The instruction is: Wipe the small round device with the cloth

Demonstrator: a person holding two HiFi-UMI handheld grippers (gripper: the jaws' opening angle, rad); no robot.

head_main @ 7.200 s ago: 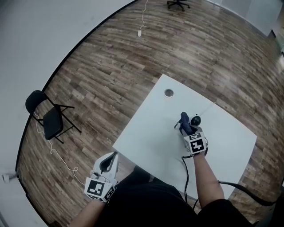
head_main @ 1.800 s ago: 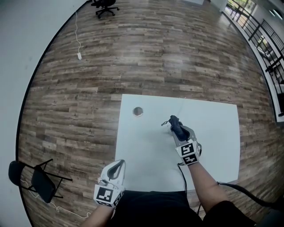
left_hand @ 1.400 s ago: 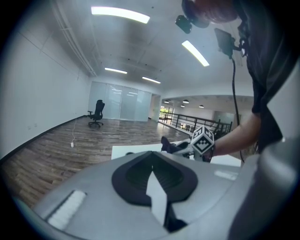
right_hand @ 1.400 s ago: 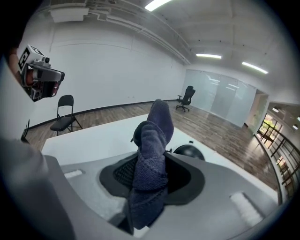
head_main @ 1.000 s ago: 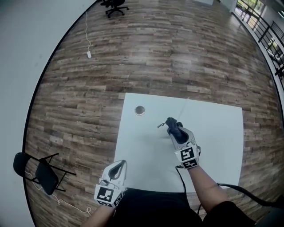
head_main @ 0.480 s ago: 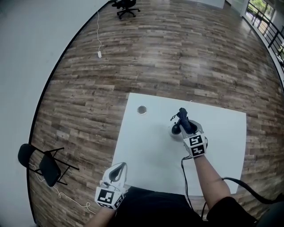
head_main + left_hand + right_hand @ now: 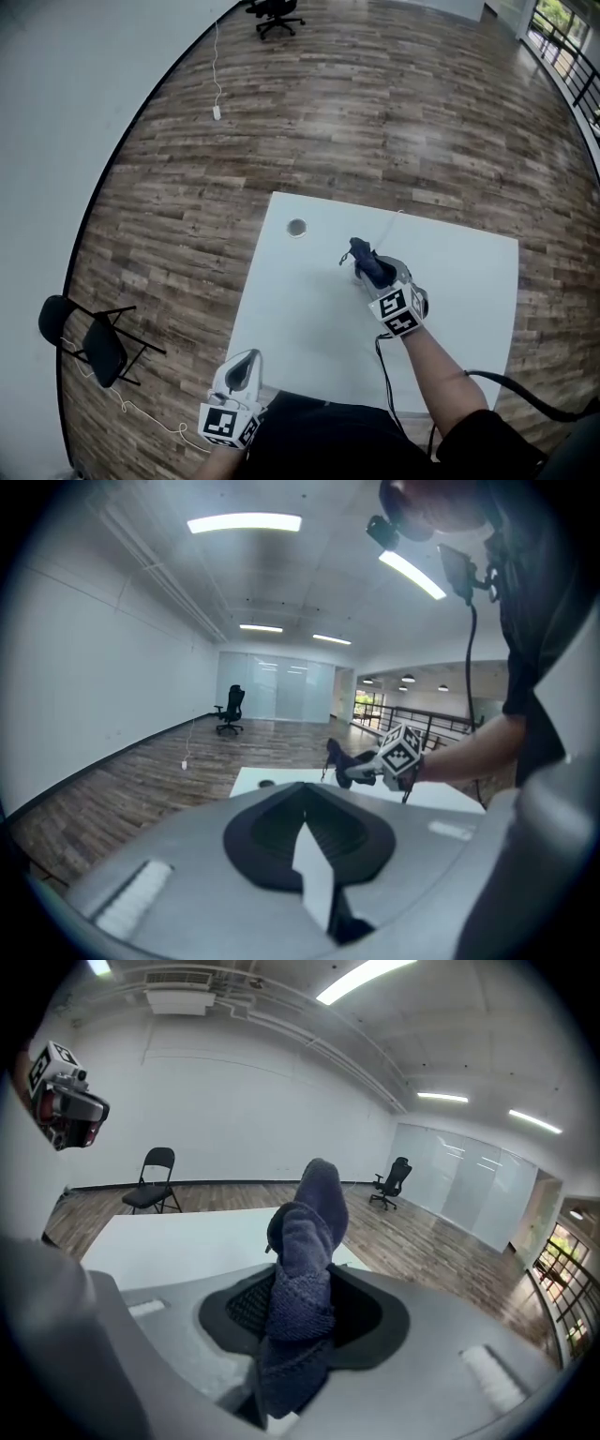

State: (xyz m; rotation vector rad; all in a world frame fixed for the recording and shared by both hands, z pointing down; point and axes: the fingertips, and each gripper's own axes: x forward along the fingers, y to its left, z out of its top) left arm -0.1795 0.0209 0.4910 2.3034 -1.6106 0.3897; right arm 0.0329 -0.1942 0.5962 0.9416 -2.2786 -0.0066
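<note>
Fingers of our right gripper [image 7: 382, 278] pinch the dark blue cloth [image 7: 309, 1232]; our left gripper [image 7: 242, 366], at seven o'clock, is closed, empty.

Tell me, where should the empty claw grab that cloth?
Probably the loose bunched end of the cloth, poking out beyond the right claw that pinches its middle. The left claw should come from the person's left, opened, since that end stands free.

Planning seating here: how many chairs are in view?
2. A black folding chair stands on the wooden floor left of the white table; a black wheeled office chair stands at the far end. More may be out of view.
</note>
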